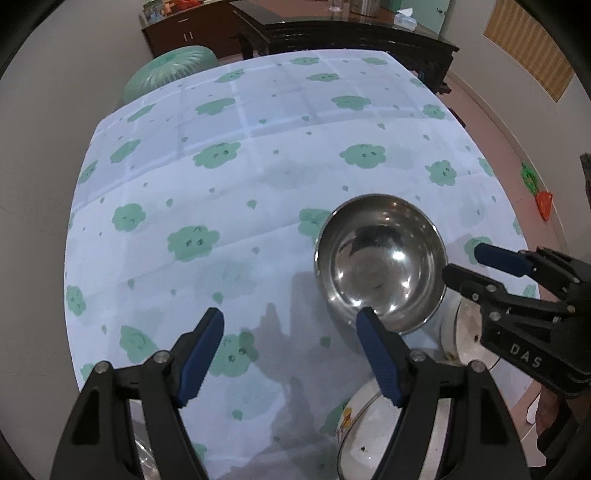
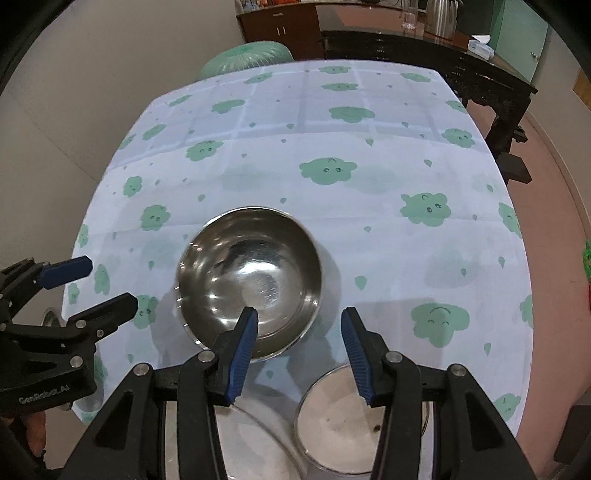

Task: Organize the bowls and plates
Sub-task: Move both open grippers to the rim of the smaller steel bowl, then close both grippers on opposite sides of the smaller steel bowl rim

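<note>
A shiny steel bowl (image 1: 380, 262) (image 2: 251, 277) sits upright on the cloud-patterned tablecloth (image 1: 240, 184), near its front edge. My left gripper (image 1: 291, 332) is open and empty, just left of the bowl, its right finger at the bowl's near rim. My right gripper (image 2: 299, 328) is open and empty, its left finger over the bowl's near rim. In the left wrist view the right gripper (image 1: 465, 262) shows at the bowl's right side. White plates lie below: one with a cartoon print (image 1: 362, 435), a small white dish (image 2: 340, 417) and a larger plate (image 2: 255, 443).
A green round cushion (image 2: 247, 55) sits at the table's far edge. A dark wooden table (image 2: 461, 70) and cabinet (image 2: 280, 26) stand behind. Pink floor with small toys (image 1: 543, 199) lies to the right. Another metal dish (image 1: 144, 458) peeks out at bottom left.
</note>
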### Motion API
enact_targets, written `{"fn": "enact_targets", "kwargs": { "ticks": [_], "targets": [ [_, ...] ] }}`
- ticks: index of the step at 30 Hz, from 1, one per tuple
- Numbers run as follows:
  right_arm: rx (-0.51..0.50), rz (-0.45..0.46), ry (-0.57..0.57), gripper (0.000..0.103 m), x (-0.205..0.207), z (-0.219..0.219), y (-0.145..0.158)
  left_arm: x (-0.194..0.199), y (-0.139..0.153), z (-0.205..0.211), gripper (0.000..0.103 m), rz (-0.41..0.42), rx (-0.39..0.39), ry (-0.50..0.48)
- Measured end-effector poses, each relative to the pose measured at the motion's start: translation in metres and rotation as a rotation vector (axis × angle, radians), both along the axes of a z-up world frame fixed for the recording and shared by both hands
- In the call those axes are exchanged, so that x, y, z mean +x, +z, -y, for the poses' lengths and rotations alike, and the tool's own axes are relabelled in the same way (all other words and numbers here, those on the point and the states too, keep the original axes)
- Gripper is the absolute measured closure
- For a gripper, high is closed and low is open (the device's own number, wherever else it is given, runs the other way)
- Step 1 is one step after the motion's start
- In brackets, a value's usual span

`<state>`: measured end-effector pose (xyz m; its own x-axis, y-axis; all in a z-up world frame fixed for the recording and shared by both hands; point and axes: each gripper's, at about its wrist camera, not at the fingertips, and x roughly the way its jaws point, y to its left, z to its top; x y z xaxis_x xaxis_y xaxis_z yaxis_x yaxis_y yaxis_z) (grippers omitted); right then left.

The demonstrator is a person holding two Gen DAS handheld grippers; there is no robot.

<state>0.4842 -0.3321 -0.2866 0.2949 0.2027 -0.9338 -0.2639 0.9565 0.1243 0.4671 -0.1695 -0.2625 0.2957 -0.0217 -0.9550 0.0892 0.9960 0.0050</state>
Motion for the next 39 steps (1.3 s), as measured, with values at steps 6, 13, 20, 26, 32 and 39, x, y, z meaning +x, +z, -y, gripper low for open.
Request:
{"fn": "enact_targets", "kwargs": {
  "ticks": [6, 13, 20, 26, 32, 39],
  "targets": [
    [0.003, -0.026, 0.004, 0.053, 0.011, 0.002, -0.012, 0.011, -0.012, 0.01, 0.03, -0.025, 0.008, -0.027],
    [0.002, -0.048, 0.004, 0.058, 0.017, 0.003, -0.024, 0.023, -0.033, 0.015, 0.042, -0.07, 0.015, -0.032],
    [-0.007, -0.066, 0.008, 0.059, 0.025, 0.006, -0.033, 0.03, -0.047, 0.014, 0.048, -0.095, 0.021, -0.022],
    [0.007, -0.088, 0.014, 0.072, 0.031, 0.008, -0.041, 0.036, -0.057, 0.015, 0.069, -0.123, 0.024, -0.019],
    [0.028, -0.119, 0.025, 0.078, 0.031, 0.008, -0.048, 0.037, -0.061, 0.019, 0.083, -0.144, 0.0, -0.021],
    [0.056, -0.125, 0.033, 0.087, 0.03, 0.006, -0.047, 0.038, -0.061, 0.023, 0.094, -0.152, -0.011, -0.023]
  ]
}}
